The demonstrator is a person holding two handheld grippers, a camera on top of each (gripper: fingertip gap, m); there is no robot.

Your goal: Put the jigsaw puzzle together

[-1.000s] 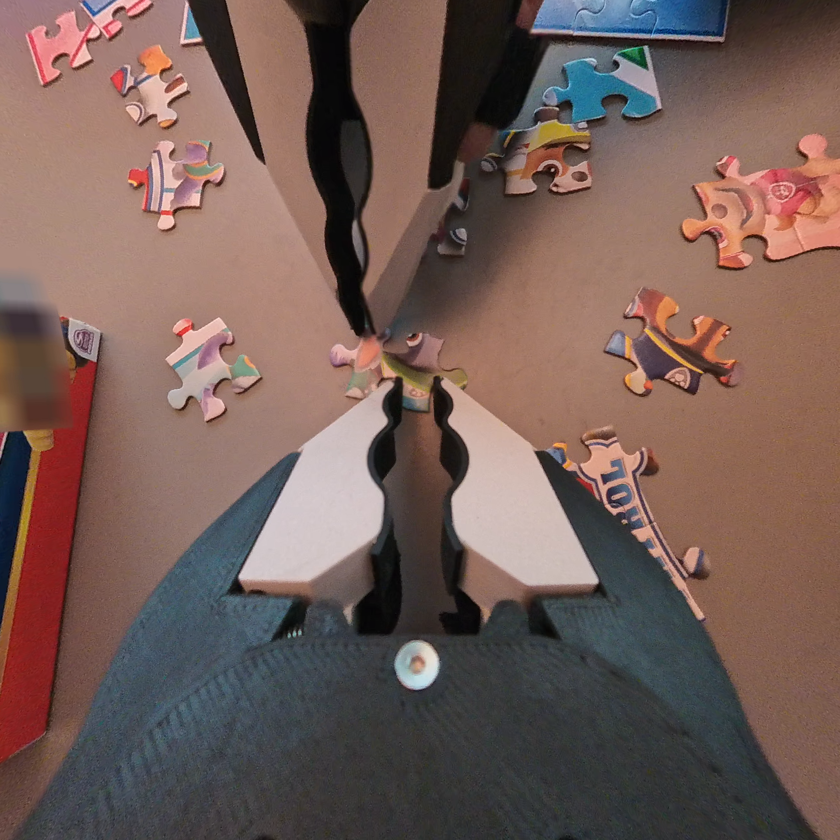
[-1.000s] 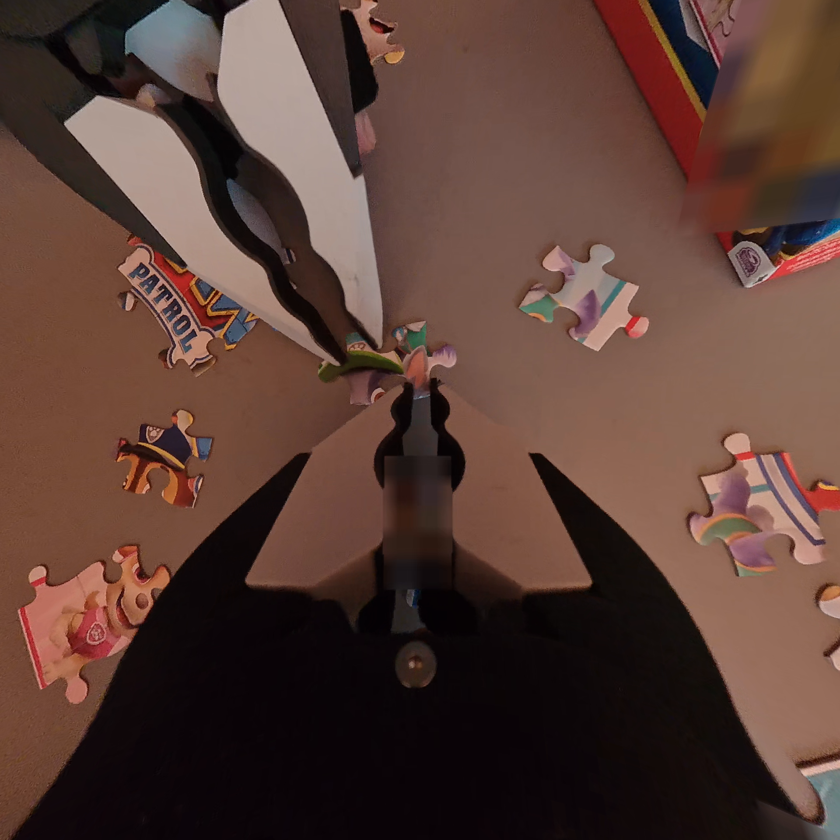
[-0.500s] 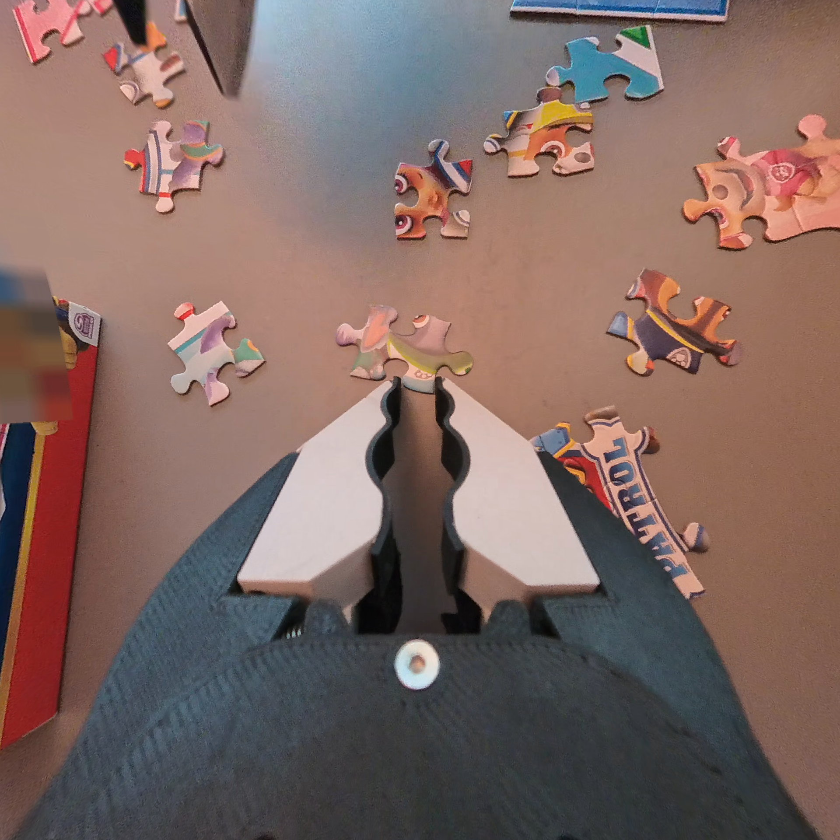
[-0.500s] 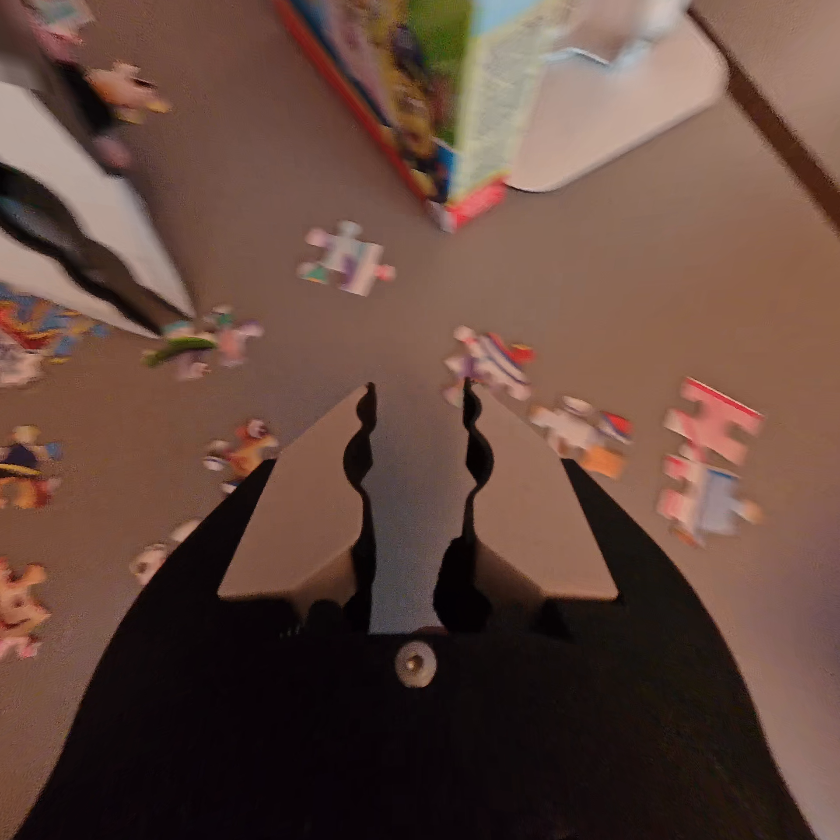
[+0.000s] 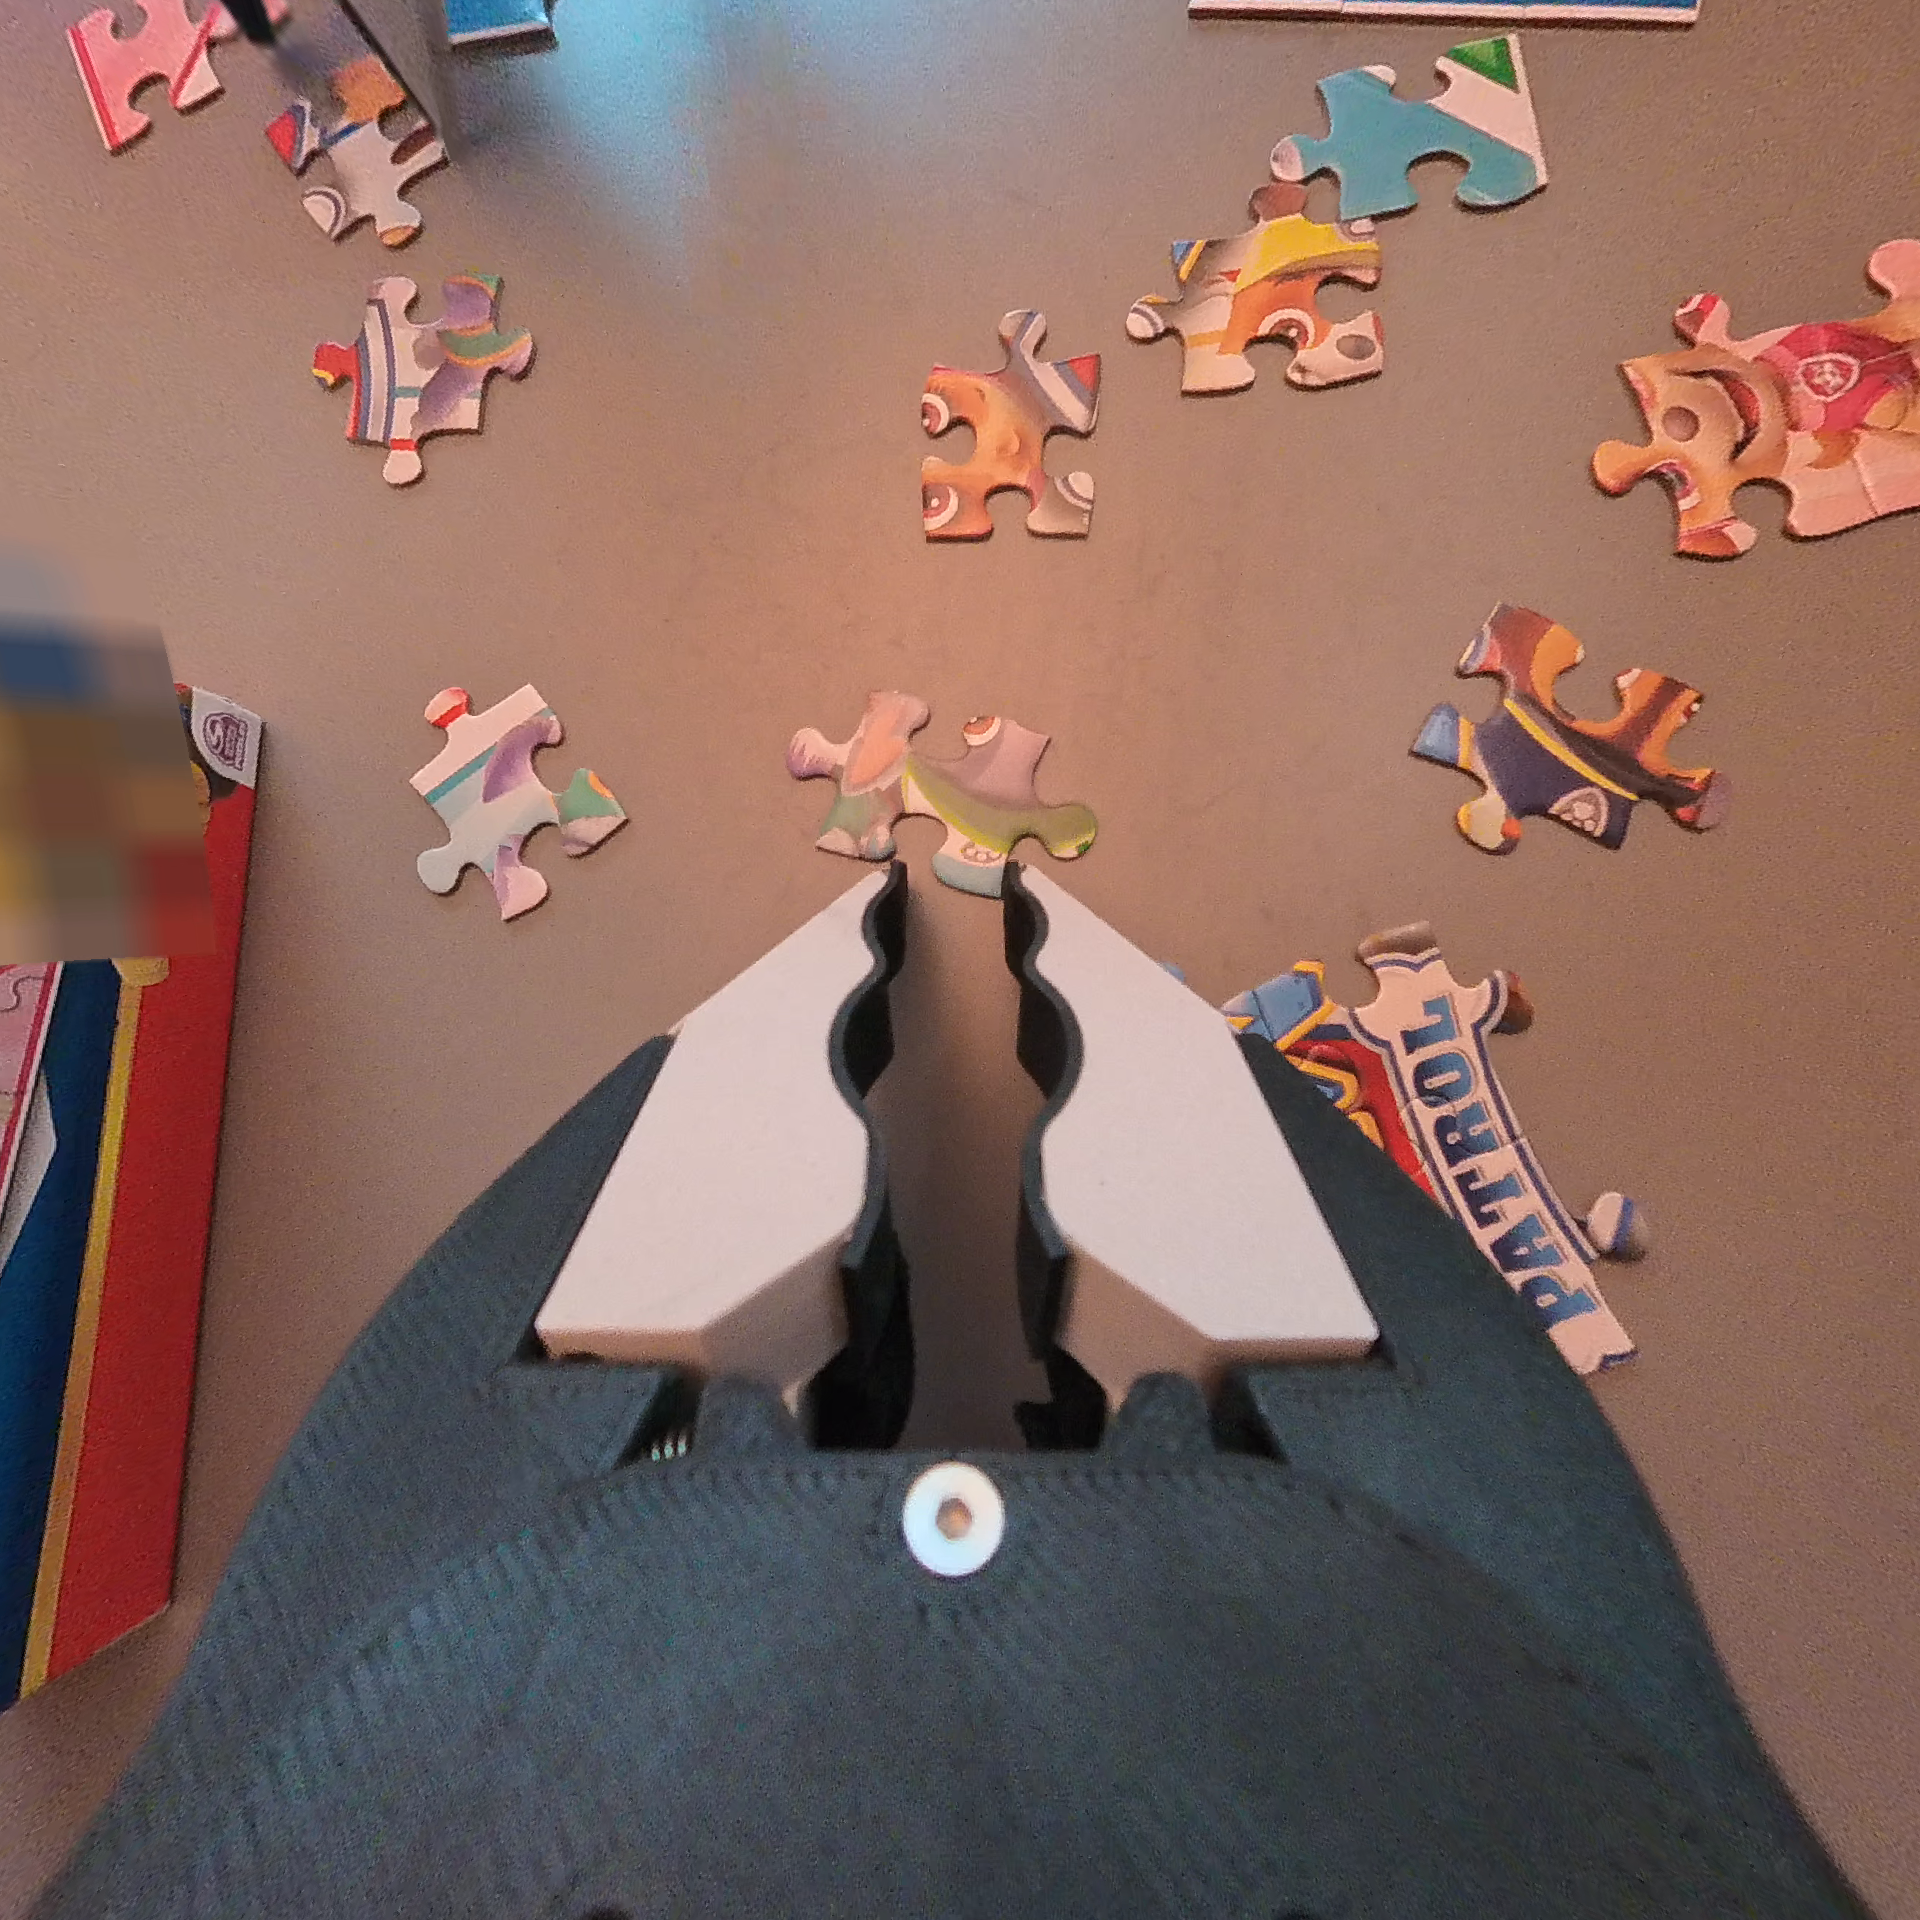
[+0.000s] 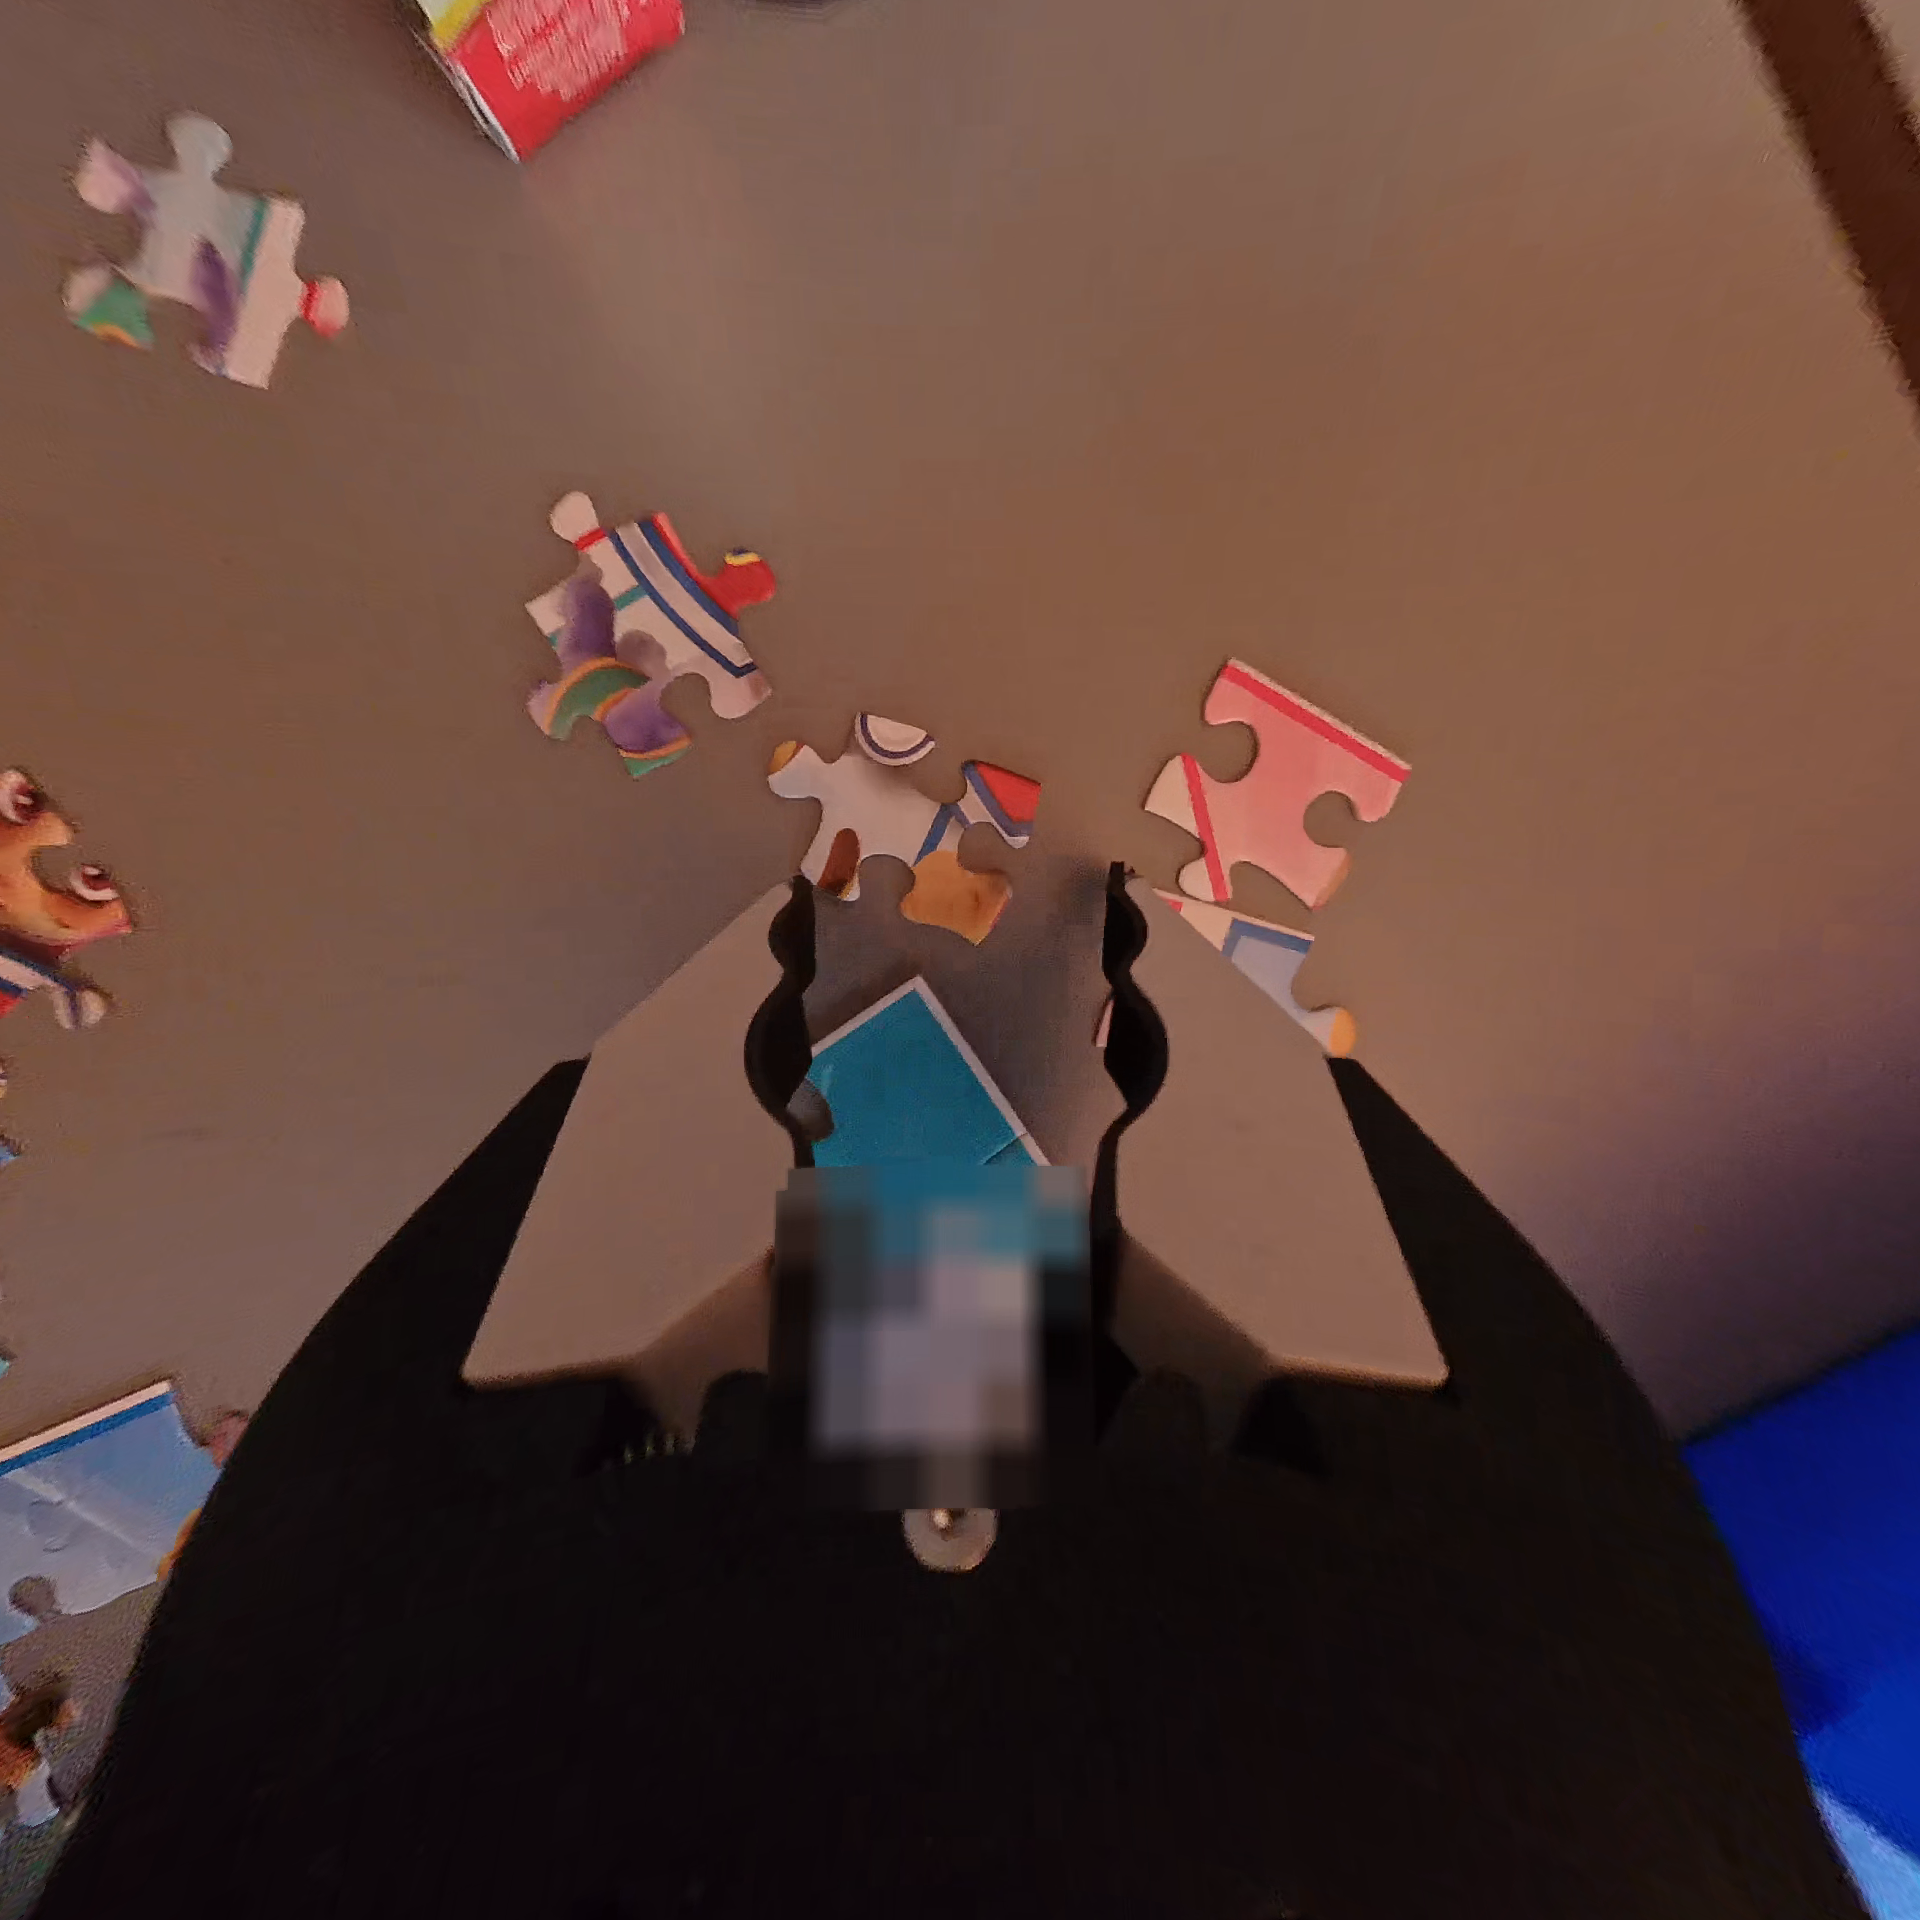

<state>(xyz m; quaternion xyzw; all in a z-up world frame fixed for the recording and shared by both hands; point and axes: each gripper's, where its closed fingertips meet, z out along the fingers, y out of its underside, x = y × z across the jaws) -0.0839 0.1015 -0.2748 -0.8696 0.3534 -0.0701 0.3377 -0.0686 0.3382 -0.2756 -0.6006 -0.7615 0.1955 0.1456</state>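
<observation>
Two joined pastel puzzle pieces lie on the brown table just beyond my left gripper, which is narrowly open and empty. My right gripper is wide open and empty above a white, orange and red piece, with a teal piece showing between its fingers. A pink piece lies just to the right of it, and another piece is partly hidden by the right finger. In the left wrist view the right gripper shows blurred at the top left.
Loose pieces lie around: an orange one, a striped one, a white-purple one, a dark blue one, a lettered one. The red puzzle box is at the left. A joined blue section lies lower left in the right wrist view. One gripper's finger ends stand about 25 cm off the other's. From either gripper's tips it is about 20 cm to the joined blue section.
My right gripper let go at the joined pastel pieces, swung away to the far pieces and opened wide. My left gripper has stayed in place.
</observation>
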